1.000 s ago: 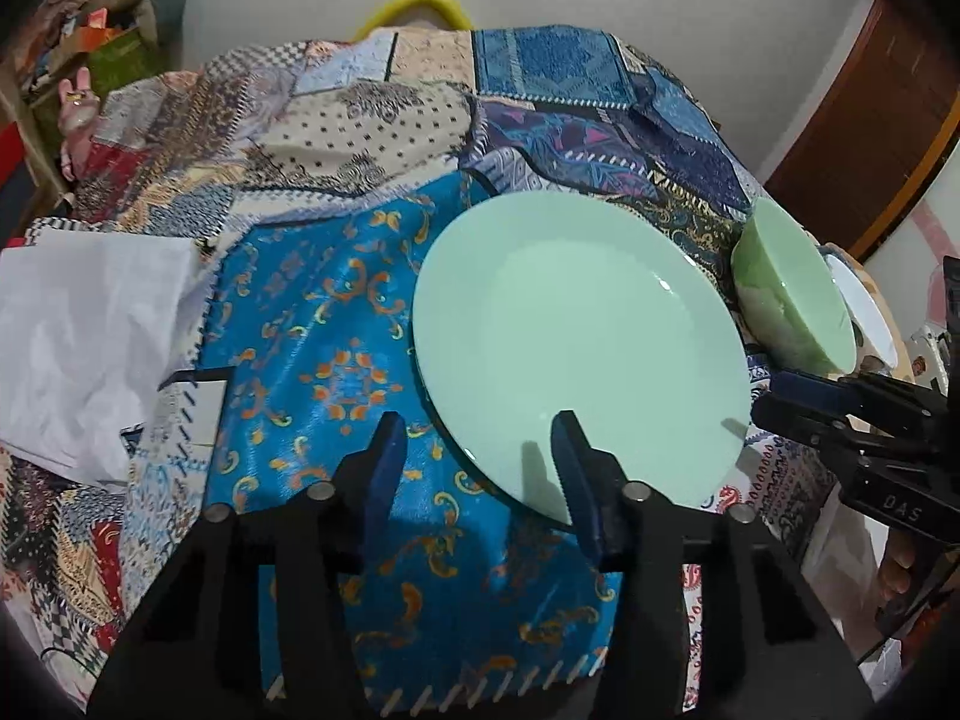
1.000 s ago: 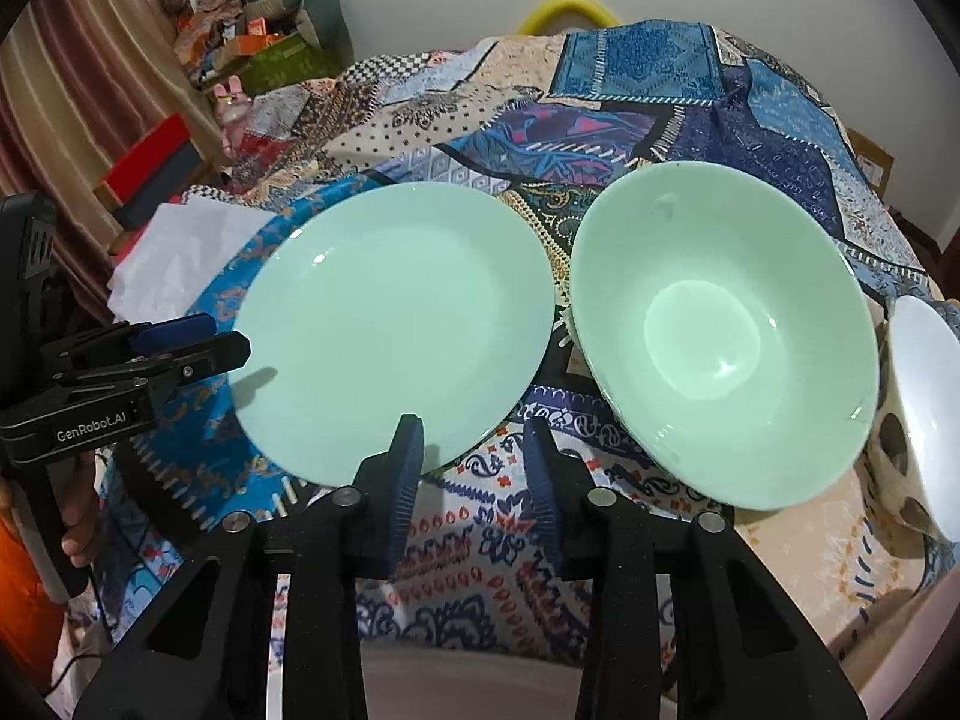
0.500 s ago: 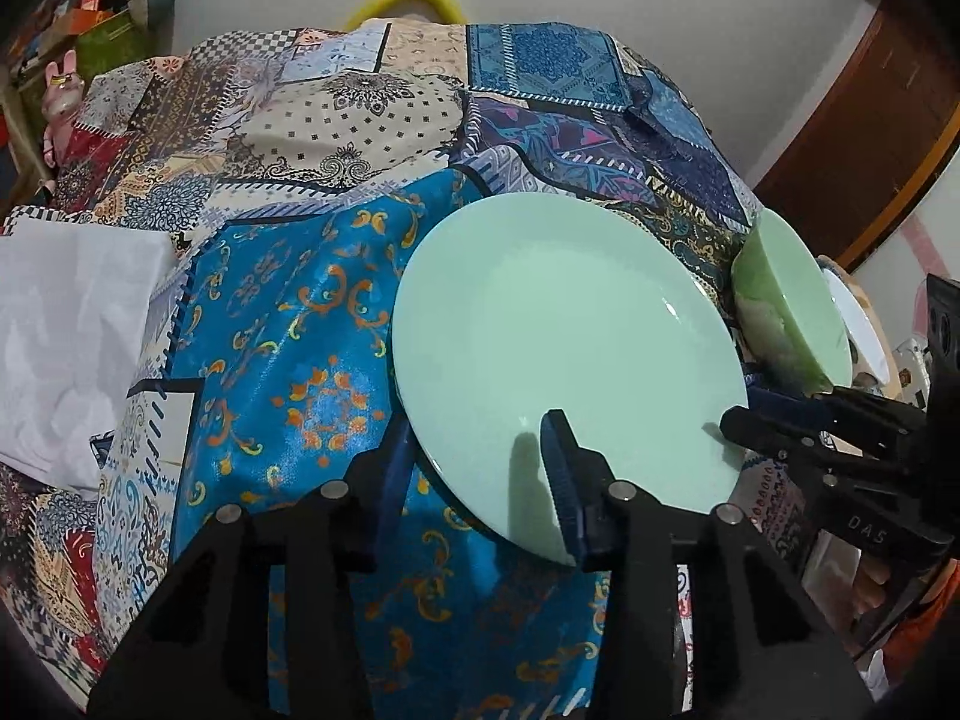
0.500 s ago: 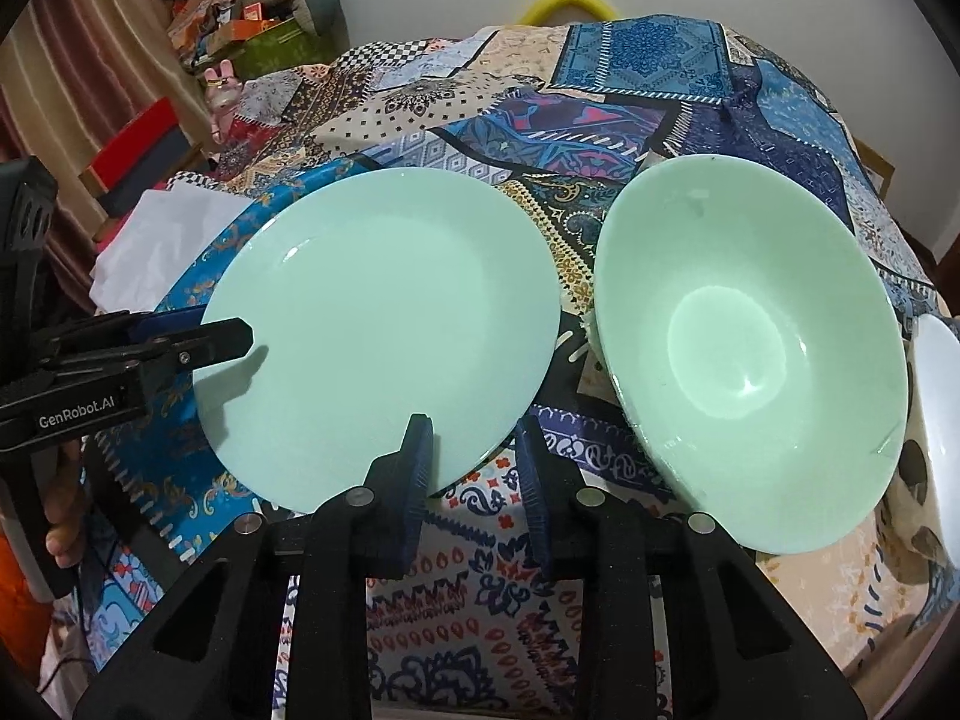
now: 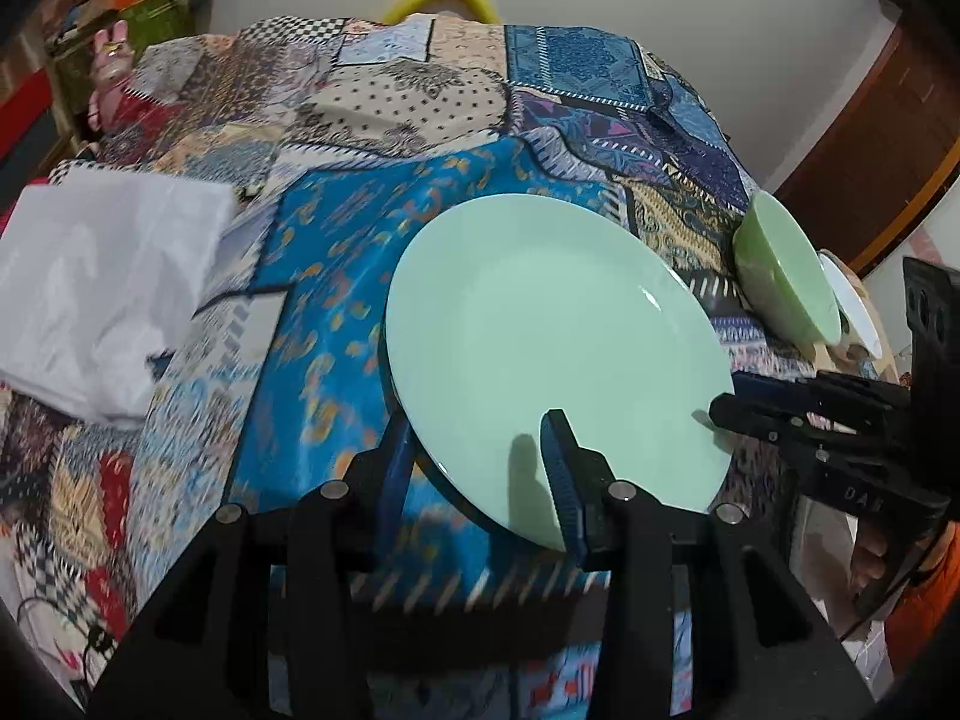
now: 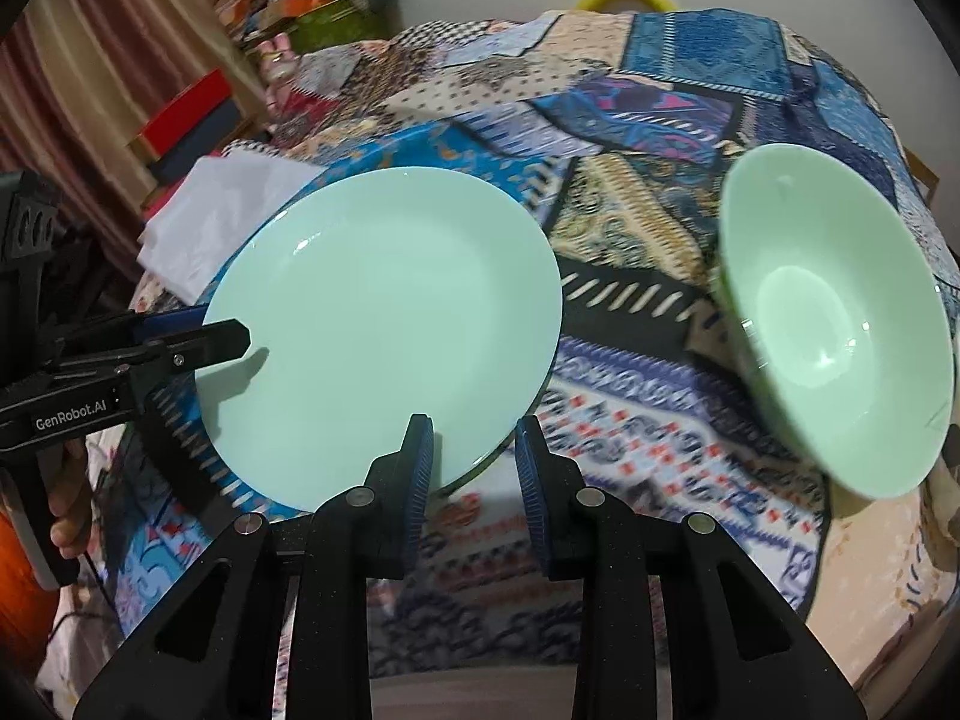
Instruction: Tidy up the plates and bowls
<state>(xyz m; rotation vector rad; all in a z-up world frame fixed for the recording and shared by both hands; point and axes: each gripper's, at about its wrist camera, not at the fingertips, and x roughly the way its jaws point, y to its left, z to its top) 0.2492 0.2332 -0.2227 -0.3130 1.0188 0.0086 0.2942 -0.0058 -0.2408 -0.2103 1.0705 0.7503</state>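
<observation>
Closing in since a second ago, the left gripper [image 5: 480, 462] now straddles the near rim of the flat mint-green ceramic plate [image 5: 552, 348], one finger under and one over, spread and not yet pinching, probably to lift it. The plate lies on the patchwork tablecloth [image 5: 336, 300]. Right of it sits the deep mint-green bowl [image 6: 840, 330]. The right gripper [image 6: 474, 456] hovers spread near the plate's edge, holding nothing.
</observation>
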